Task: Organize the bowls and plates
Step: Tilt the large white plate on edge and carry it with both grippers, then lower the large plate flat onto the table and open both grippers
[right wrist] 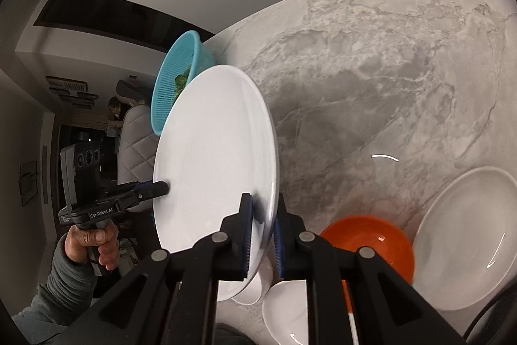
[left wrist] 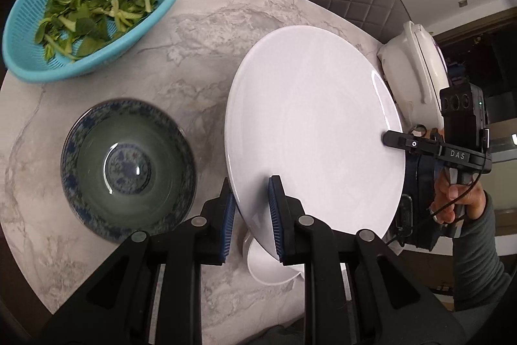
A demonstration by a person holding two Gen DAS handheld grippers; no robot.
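While two tongs (left wrist: 251,209) (right wrist: 262,230) grip one plate (left wrist: 310,118), three bowls

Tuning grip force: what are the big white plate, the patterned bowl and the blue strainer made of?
White plate: looks like glazed ceramic or porcelain; smooth, glossy rim highlights, though melamine can't be ruled out. Patterned bowl: glazed ceramic, shiny celadon interior with blue painted motifs. Blue strainer: moulded plastic, matte, uniform slotted mesh.

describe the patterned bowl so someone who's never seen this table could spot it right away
Start at the round marble table and find the turquoise colander of greens at its edge. Just nearer the camera sits the patterned bowl, resting on the table beside the large white plate. It alone has blue floral decoration around a pale green inside.
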